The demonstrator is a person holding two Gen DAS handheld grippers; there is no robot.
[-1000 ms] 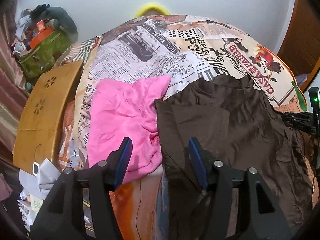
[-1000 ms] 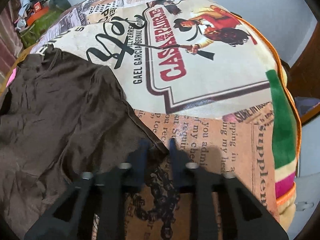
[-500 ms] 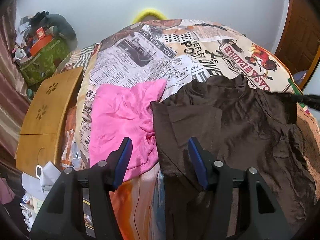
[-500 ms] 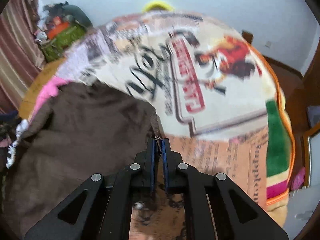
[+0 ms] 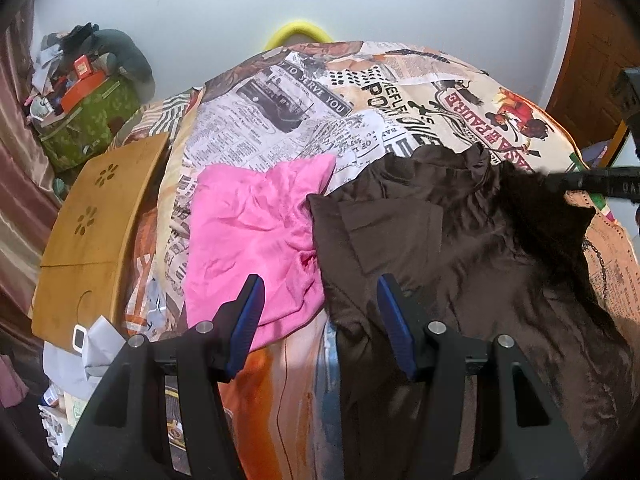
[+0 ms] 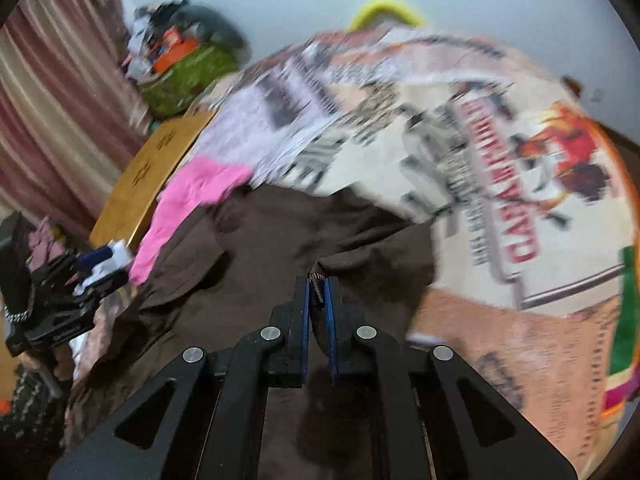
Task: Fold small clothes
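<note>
A brown shirt (image 5: 460, 264) lies spread on the bed, its left side folded in. My right gripper (image 6: 317, 286) is shut on the shirt's right edge (image 6: 318, 278) and holds it lifted over the shirt's body (image 6: 240, 248); it shows at the right edge of the left wrist view (image 5: 560, 182). My left gripper (image 5: 320, 312) is open and empty, hovering above the near left edge of the brown shirt and a crumpled pink garment (image 5: 256, 236). The pink garment also shows in the right wrist view (image 6: 192, 200).
The bed has a newspaper-print cover (image 5: 280, 120). A wooden lap table (image 5: 96, 232) leans at the bed's left side. A green bag with clutter (image 5: 80, 120) stands by the wall. A wooden door (image 5: 592, 52) is at the right.
My right gripper has shut on the brown shirt's right edge, lifted it and carried it leftward over the shirt. My left gripper has stayed open and nearly still.
</note>
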